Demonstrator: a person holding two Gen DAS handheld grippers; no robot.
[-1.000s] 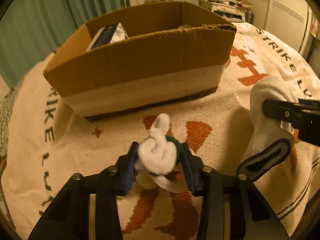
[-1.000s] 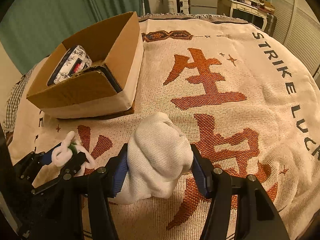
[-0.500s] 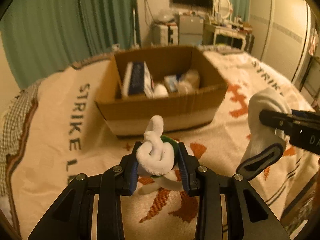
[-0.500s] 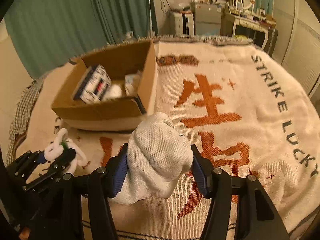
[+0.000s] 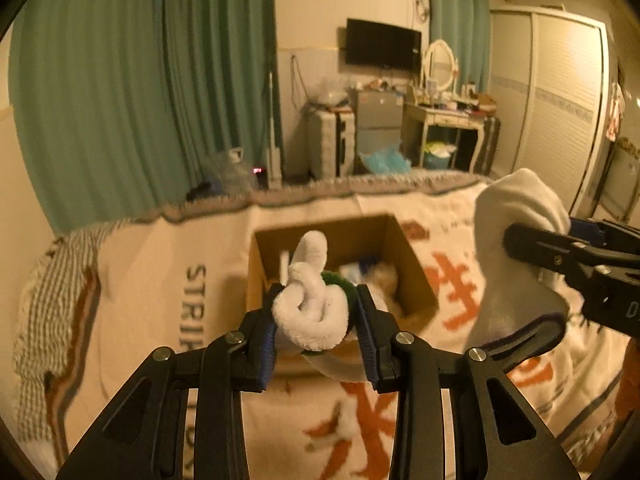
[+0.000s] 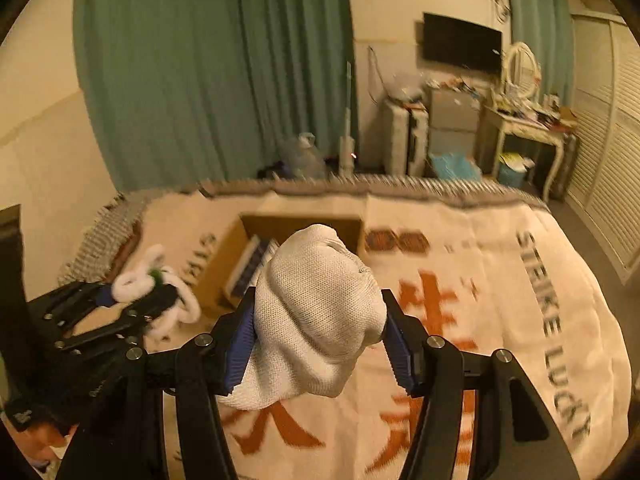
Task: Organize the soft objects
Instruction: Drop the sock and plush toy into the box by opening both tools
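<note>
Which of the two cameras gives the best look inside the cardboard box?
The left wrist view: the cardboard box opens toward it, showing blurred items inside, partly behind the fluffy white toy. In the right wrist view, the white sock covers most of the box, leaving its left part visible.

Both wrist views above box (image 5: 340, 264)

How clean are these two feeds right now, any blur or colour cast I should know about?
Left wrist view: warm orange cast, cardboard box and blanket smeared, fluffy white toy in the left claw sharp. Right wrist view: same cast, blanket lettering streaked, white sock in the right claw crisp; fisheye bends both rooms.
</note>
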